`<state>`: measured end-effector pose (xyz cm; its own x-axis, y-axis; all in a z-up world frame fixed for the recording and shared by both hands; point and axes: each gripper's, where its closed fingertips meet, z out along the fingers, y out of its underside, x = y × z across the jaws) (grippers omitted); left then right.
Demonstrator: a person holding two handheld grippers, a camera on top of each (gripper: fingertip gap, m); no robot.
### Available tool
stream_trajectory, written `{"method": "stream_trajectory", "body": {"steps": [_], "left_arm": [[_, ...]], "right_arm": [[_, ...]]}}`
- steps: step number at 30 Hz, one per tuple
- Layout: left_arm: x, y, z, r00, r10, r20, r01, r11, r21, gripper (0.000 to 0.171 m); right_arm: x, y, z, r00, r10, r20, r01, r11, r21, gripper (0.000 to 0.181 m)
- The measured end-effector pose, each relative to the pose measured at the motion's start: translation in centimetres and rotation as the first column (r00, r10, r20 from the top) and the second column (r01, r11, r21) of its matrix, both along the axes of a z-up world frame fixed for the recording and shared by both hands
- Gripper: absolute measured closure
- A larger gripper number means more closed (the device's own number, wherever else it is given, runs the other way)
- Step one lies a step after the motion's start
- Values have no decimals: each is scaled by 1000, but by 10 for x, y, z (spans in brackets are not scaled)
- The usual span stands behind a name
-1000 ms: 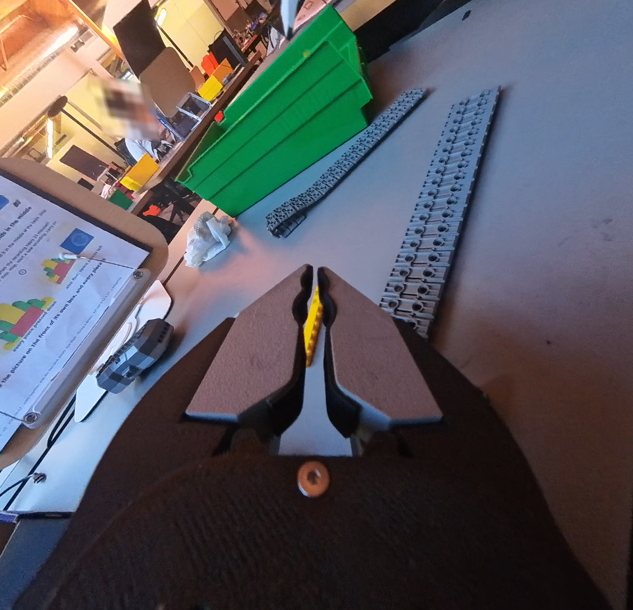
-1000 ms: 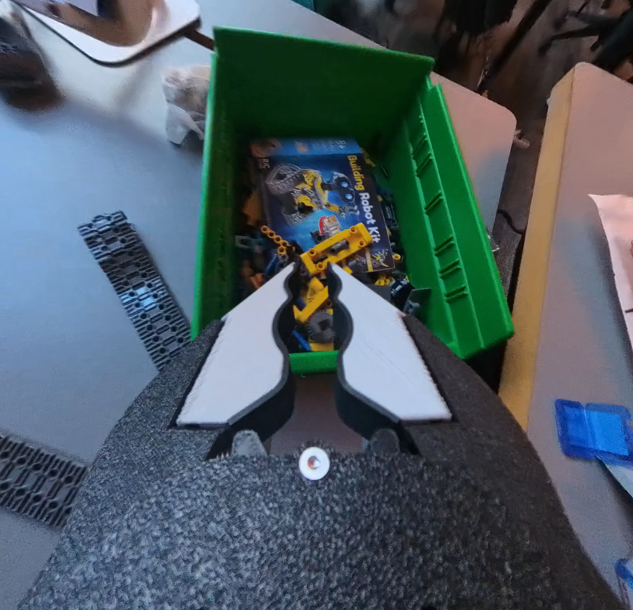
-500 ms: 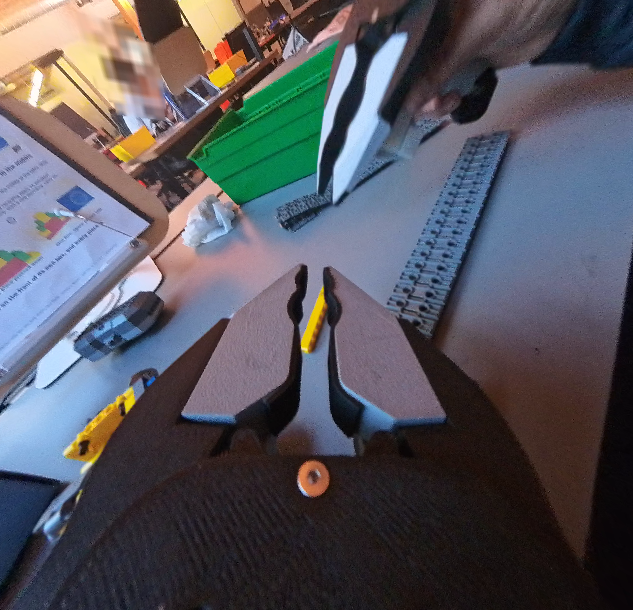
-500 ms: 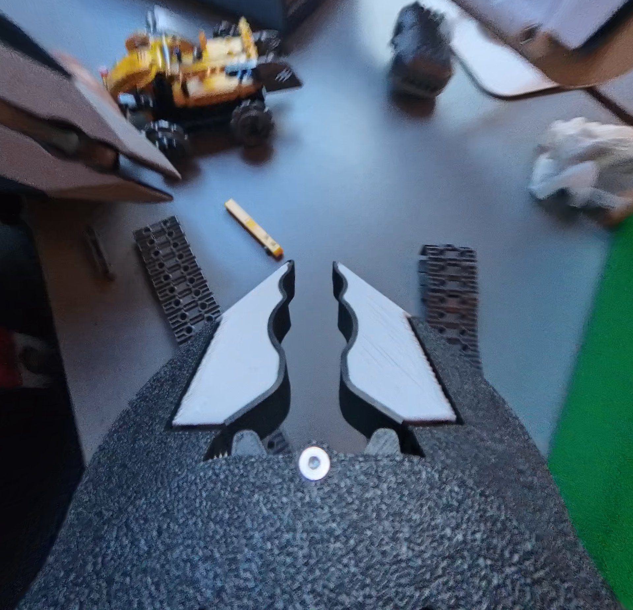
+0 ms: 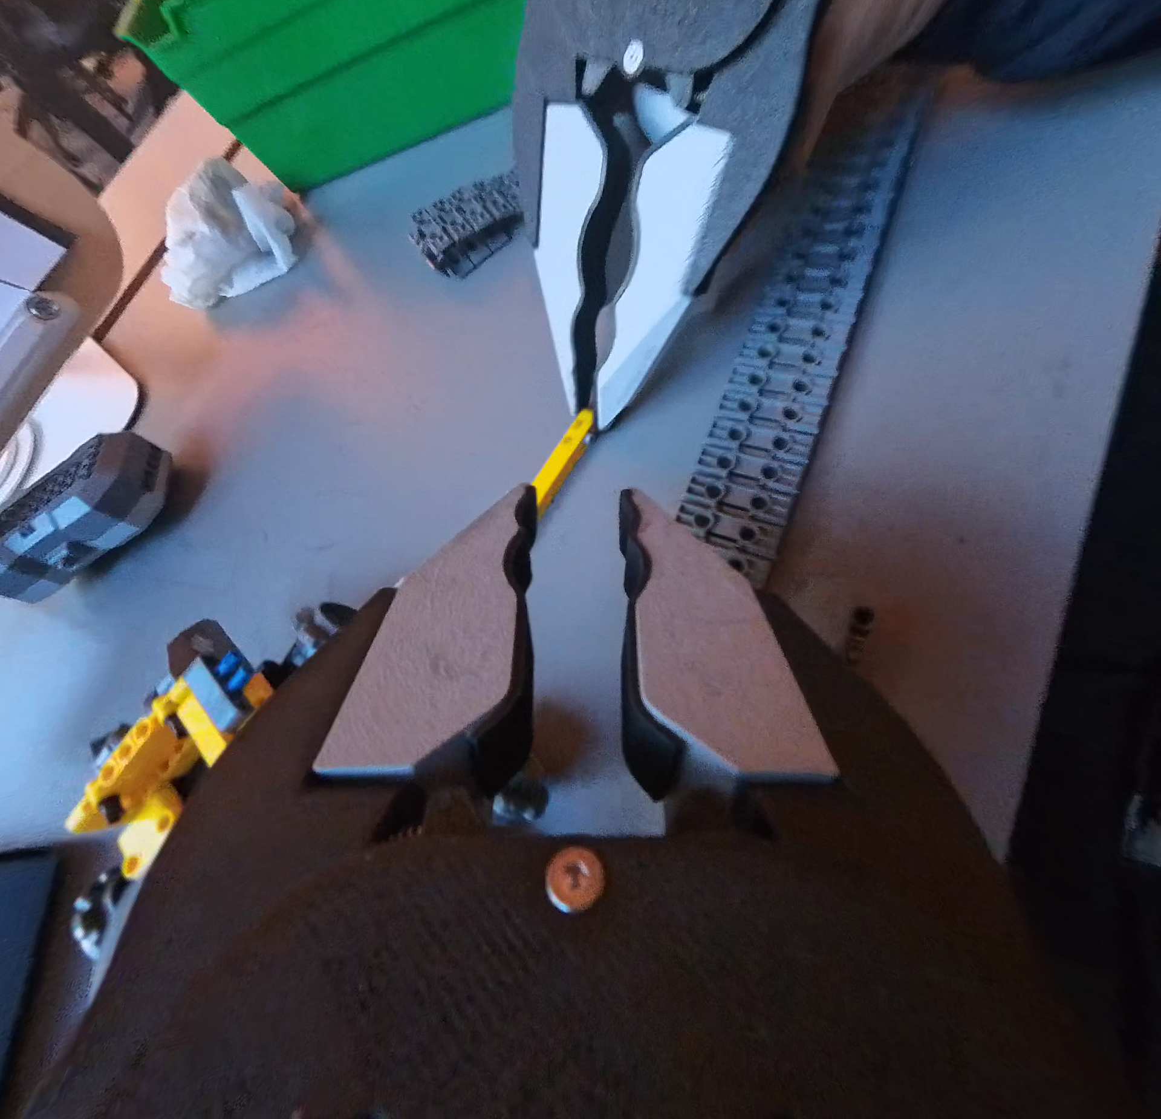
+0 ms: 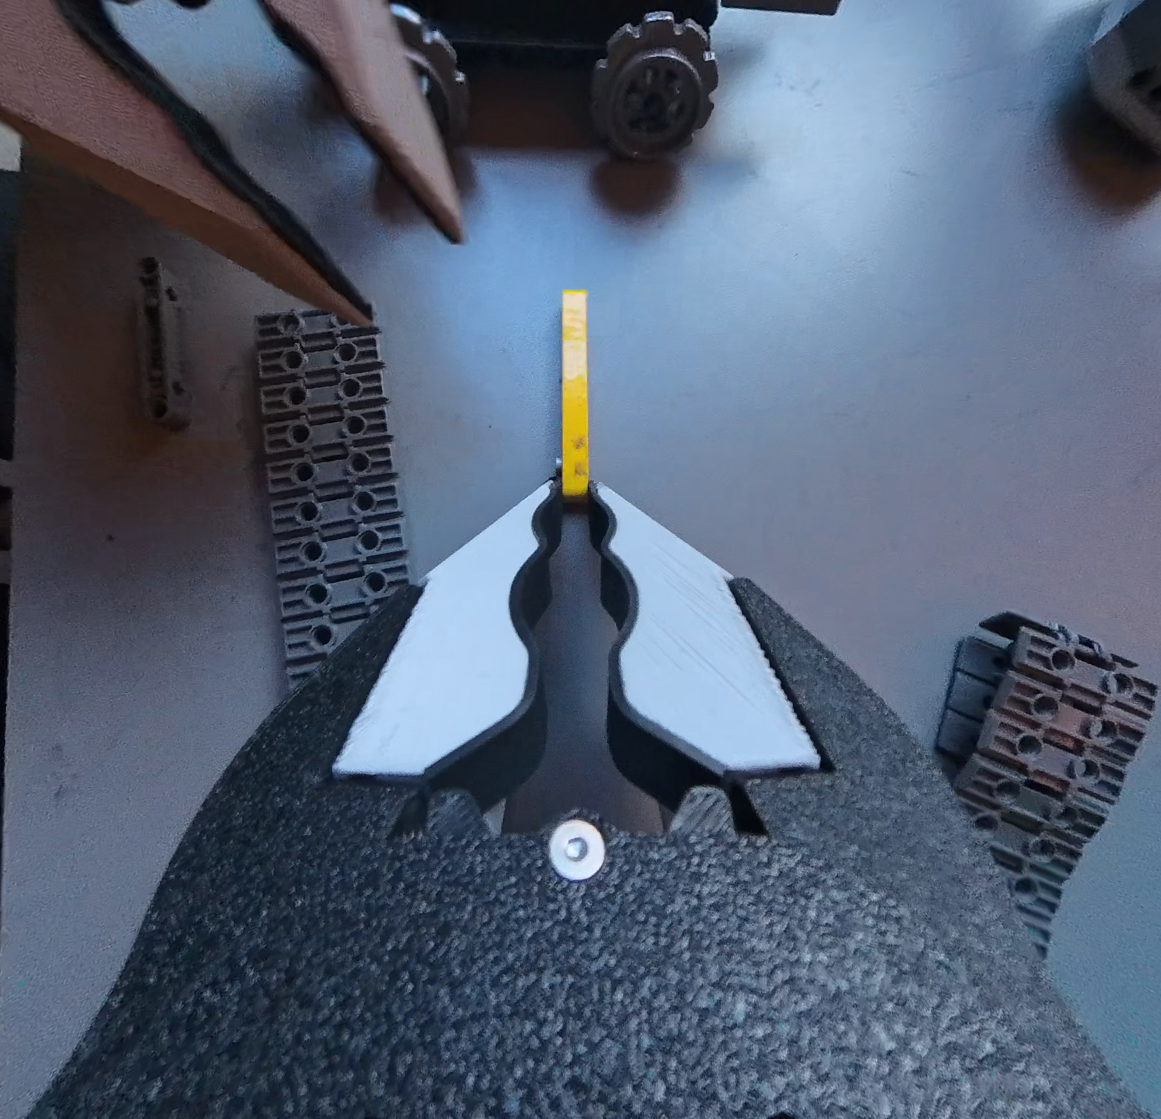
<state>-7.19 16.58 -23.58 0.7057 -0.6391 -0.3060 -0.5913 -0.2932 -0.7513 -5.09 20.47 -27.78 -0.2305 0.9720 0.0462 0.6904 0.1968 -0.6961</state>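
Note:
A thin yellow beam (image 5: 561,460) lies along the grey table between my two grippers; it also shows in the right wrist view (image 6: 575,385). My right gripper (image 6: 575,490), with white fingers, is shut on the beam's near end, and it shows from the front in the left wrist view (image 5: 587,407). My left gripper (image 5: 575,497), with brown fingers, is open and empty, its left fingertip (image 5: 524,504) just beside the beam's other end. In the right wrist view the left gripper (image 6: 408,275) hangs open at the upper left.
A green bin (image 5: 352,64) and crumpled tissue (image 5: 220,234) stand at the back. A long grey track strip (image 5: 773,410) (image 6: 333,479) lies beside the beam, with a folded dark track piece (image 6: 1043,756) nearby. A yellow-black wheeled model (image 5: 163,737) (image 6: 653,83) and a grey block (image 5: 75,517) are close. The grippers' ends are close to 7 cm from one another.
My left gripper opened, let go of the yellow beam and drew back. My right gripper came from the green bin to the table and closed on the beam's end.

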Motion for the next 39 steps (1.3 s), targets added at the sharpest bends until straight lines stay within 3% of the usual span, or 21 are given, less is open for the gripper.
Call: {"method": "stream_trajectory", "body": {"steps": [4,7,10,15,18,21,24,26,28,32,37,39], "left_arm": [[11,13,-10,984,-99,-150,96,995,-33,141],[22,13,-8,924,-205,-322,231,972,44,137],[26,14,1,864,-222,-452,315,939,141,141],[41,4,22,838,-251,-484,414,871,264,164],[46,-4,20,892,-294,-344,371,911,182,165],[54,-15,22,945,-326,-5,326,945,4,166],[64,-28,33,888,-300,350,378,907,-183,166],[66,-33,40,832,-263,489,425,868,-257,166],[67,-40,41,789,-235,567,477,816,-327,165],[76,-60,41,720,-238,652,588,709,-390,165],[76,-66,39,704,-218,676,614,666,-424,166],[74,-64,39,701,-202,684,608,670,-425,165]], "right_arm": [[12,-10,5,1000,-7,-18,7,1000,-4,177],[20,-19,25,996,-67,-54,57,984,-171,177],[27,-27,48,988,-117,-101,75,934,-348,178],[34,-47,69,979,-132,-155,23,828,-561,178],[37,-50,75,967,-162,-195,5,781,-625,178],[41,-54,82,942,-145,-303,-26,868,-496,175],[47,-55,90,916,-82,-392,-3,978,-211,161],[50,-66,97,905,27,-424,-23,1000,15,158],[52,-80,103,899,127,-418,-60,984,170,159],[52,-82,101,922,197,-333,-66,928,366,161],[52,-92,96,932,276,-236,-110,833,542,174],[51,-90,95,941,241,-236,-83,844,529,174]]}}
